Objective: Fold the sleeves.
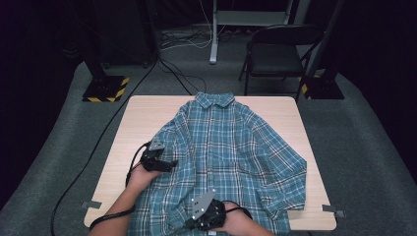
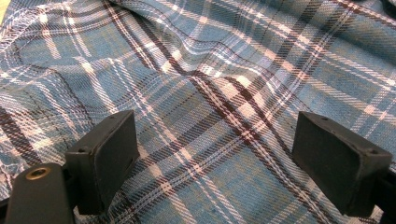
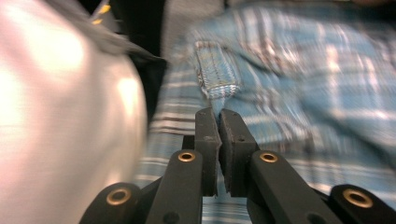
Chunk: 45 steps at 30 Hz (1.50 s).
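One plaid shirt lies spread on the surface, collar toward the far edge, hem over the near edge. Two tongs are in use. The left tongs stand wide over the shirt's left sleeve, near the left edge, pads clear of the cloth. The right tongs, at the near edge, are clamped on a fold of the shirt. One light wooden surface stands on grey carpet; one folding chair sits beyond the far edge, with cables along the floor.
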{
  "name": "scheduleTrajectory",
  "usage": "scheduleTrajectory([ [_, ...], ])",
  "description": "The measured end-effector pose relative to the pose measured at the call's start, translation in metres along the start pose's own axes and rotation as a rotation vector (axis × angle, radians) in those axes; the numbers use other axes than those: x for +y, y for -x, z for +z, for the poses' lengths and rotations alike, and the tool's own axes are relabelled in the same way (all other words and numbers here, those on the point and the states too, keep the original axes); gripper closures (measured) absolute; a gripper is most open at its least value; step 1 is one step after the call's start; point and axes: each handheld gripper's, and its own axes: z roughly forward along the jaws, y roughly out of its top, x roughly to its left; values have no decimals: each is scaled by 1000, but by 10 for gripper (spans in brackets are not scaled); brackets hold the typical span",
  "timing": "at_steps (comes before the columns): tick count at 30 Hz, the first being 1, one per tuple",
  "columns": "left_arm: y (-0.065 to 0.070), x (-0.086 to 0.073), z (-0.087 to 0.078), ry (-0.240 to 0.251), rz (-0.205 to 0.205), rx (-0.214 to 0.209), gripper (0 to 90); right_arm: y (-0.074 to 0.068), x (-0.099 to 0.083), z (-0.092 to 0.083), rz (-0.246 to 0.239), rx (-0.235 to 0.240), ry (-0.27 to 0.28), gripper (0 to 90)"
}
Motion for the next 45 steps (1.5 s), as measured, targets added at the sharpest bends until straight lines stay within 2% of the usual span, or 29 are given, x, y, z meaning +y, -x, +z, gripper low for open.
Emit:
scheduleTrajectory([
  [2,0,0,0,-1,2,6,135,-12,3,-5,-22,38,24,849],
  [3,0,0,0,-1,1,7,134,-18,5,-8,-38,77,55,814],
  [4,1,0,0,-1,0,10,134,-23,7,-12,-57,94,82,736],
  [6,1,0,0,-1,0,11,133,-24,10,-16,-48,48,95,670],
  [7,1,0,0,0,-1,13,133,-21,9,-18,-43,10,98,635],
  [8,1,0,0,0,-1,13,133,-15,6,-20,-30,-50,94,612],
  [10,1,0,0,-1,-2,12,133,6,-6,-23,73,-161,84,557],
  [11,0,0,0,-2,-2,12,133,19,-14,-25,138,-202,79,554],
  [13,0,-1,-1,-4,-2,11,133,41,-31,-29,234,-288,56,537],
  [16,-1,-2,-2,-1,-8,12,134,62,-51,-33,319,-367,15,517],
  [18,-2,-3,-3,-2,-10,14,135,67,-60,-33,352,-395,-5,501],
  [20,-3,-4,-4,-3,-13,18,135,68,-68,-32,379,-406,-25,482],
  [26,-6,-6,-7,-3,-26,30,135,62,-75,-31,393,-422,14,475],
  [28,-7,-7,-8,-3,-29,32,135,57,-76,-31,401,-405,20,469],
  [31,-6,-7,-9,-10,-30,37,135,54,-68,-36,449,-360,-23,400],
  [33,-4,-4,-9,-23,-25,46,137,51,-62,-51,438,-373,41,392],
  [35,0,0,-9,-30,-1,57,141,53,-59,-68,438,-440,75,362],
  [39,17,11,-10,0,73,48,139,72,-72,-88,445,-613,7,345],
  [42,28,17,-8,34,104,15,130,88,-89,-95,503,-685,-21,320],
  [45,33,18,-1,11,113,-11,127,99,-106,-97,571,-731,-29,292],
])
